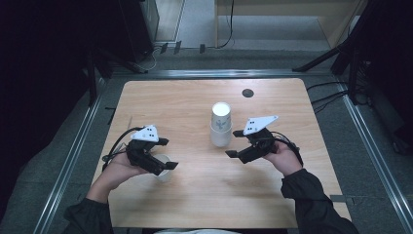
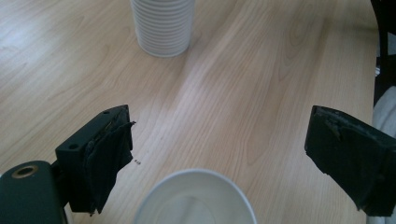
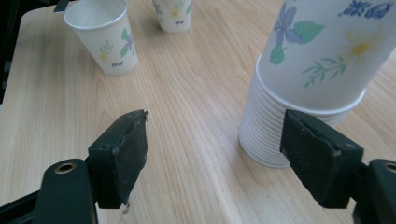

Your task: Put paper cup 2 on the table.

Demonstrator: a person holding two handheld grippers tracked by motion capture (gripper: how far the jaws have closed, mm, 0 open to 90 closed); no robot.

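A tall stack of white flowered paper cups (image 1: 220,127) stands at the middle of the wooden table (image 1: 272,102); its ribbed base (image 2: 163,28) appears in the left gripper view. My left gripper (image 1: 166,154) hovers over a single upright cup (image 1: 163,173). Its jaws stand wide open, and the cup's rim (image 2: 196,198) lies low between them, untouched. My right gripper (image 1: 234,144) is open just right of the stack, facing left. In the right gripper view the stack (image 3: 308,79) rises ahead of the right jaw, with bare wood between the jaws (image 3: 215,154).
Two single flowered cups (image 3: 103,35) (image 3: 173,14) stand farther off in the right gripper view. A dark round disc (image 1: 248,92) sits near the table's far edge. Dark stands and cables flank the table on the floor.
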